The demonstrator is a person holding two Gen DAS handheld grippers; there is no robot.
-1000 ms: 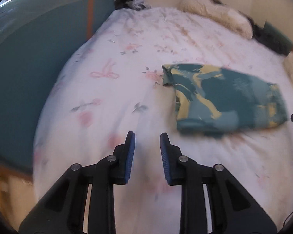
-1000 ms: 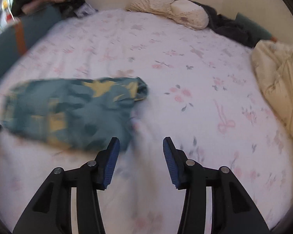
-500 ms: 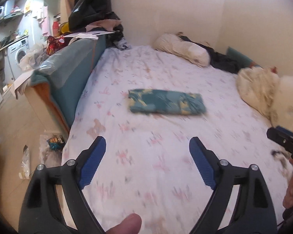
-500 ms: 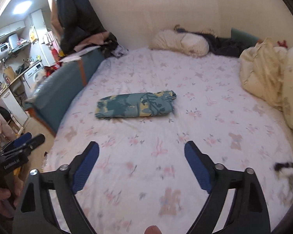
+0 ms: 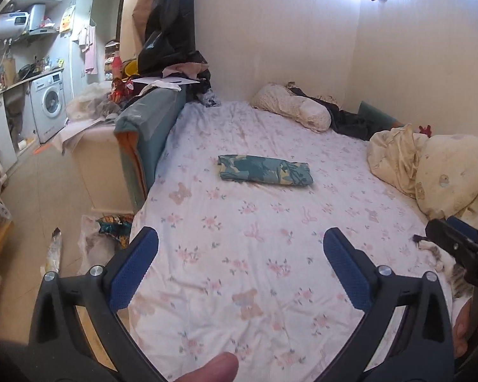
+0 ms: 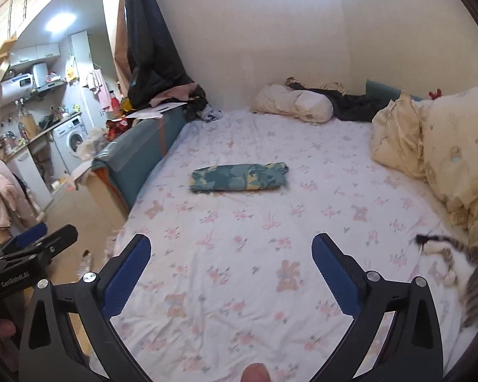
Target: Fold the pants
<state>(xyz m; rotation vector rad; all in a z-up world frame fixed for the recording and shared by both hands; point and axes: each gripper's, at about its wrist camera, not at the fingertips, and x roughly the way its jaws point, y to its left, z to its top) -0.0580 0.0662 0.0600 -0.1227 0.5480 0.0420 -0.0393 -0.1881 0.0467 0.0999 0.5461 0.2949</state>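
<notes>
The teal and yellow patterned pants [image 5: 264,174] lie folded into a flat oblong packet in the middle of the bed; they also show in the right wrist view [image 6: 239,177]. My left gripper [image 5: 240,245] is wide open and empty, held well back above the near part of the bed. My right gripper [image 6: 231,248] is wide open and empty, also far back from the pants. The right gripper's tip shows at the right edge of the left wrist view [image 5: 455,242]. The left gripper's tip shows at the left edge of the right wrist view [image 6: 38,245].
The bed has a white floral sheet [image 5: 255,254]. A tabby cat [image 6: 471,270] lies at the near right. A cream duvet [image 5: 430,168] is piled on the right, a pillow [image 5: 293,111] at the back. A teal sofa arm [image 5: 149,121] borders the left.
Both grippers have pulled far back from the pants and opened wide. The pants stay folded on the bed.
</notes>
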